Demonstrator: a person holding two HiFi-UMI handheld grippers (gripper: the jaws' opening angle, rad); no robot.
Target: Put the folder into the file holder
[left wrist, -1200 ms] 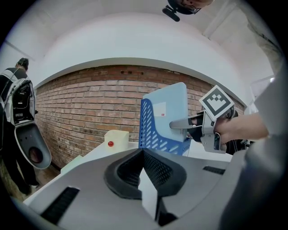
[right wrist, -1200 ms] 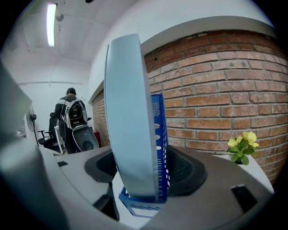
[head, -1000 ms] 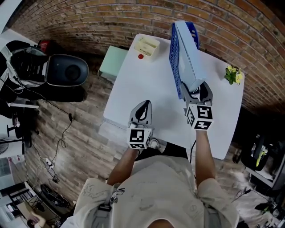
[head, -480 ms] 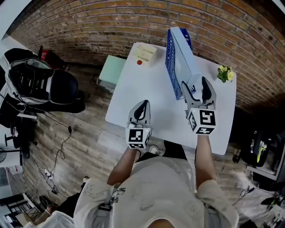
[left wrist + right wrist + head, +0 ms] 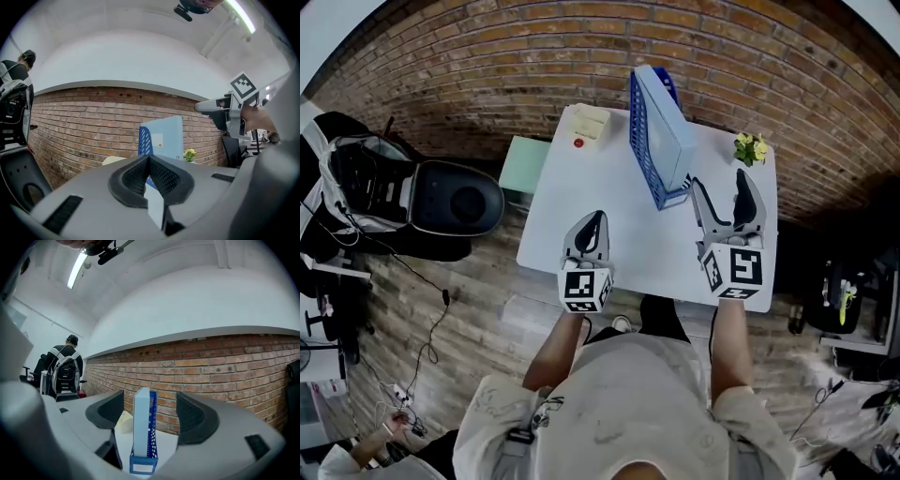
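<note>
A light-blue folder (image 5: pixel 667 131) stands upright inside the blue mesh file holder (image 5: pixel 643 150) at the far middle of the white table (image 5: pixel 609 197). My right gripper (image 5: pixel 722 194) hovers just right of the holder's near end, open, with nothing between its fingers. In the right gripper view, the folder (image 5: pixel 140 420) and holder (image 5: pixel 142 464) sit ahead between the spread jaws of the right gripper (image 5: pixel 150 414), clear of both. My left gripper (image 5: pixel 592 225) is shut and empty over the table's near side. From the left gripper (image 5: pixel 149 163), the folder (image 5: pixel 165 138) shows side-on.
A small pot of yellow flowers (image 5: pixel 750 147) stands at the table's far right corner. A cream box (image 5: pixel 589 122) and a red button sit at the far left corner. A green stool (image 5: pixel 525 159) and a black chair (image 5: pixel 455 199) stand left of the table. A brick wall runs behind.
My right gripper has let go of the folder's near end, opened, and drawn back to the right. The folder stays in the holder. The left gripper has stayed shut.
</note>
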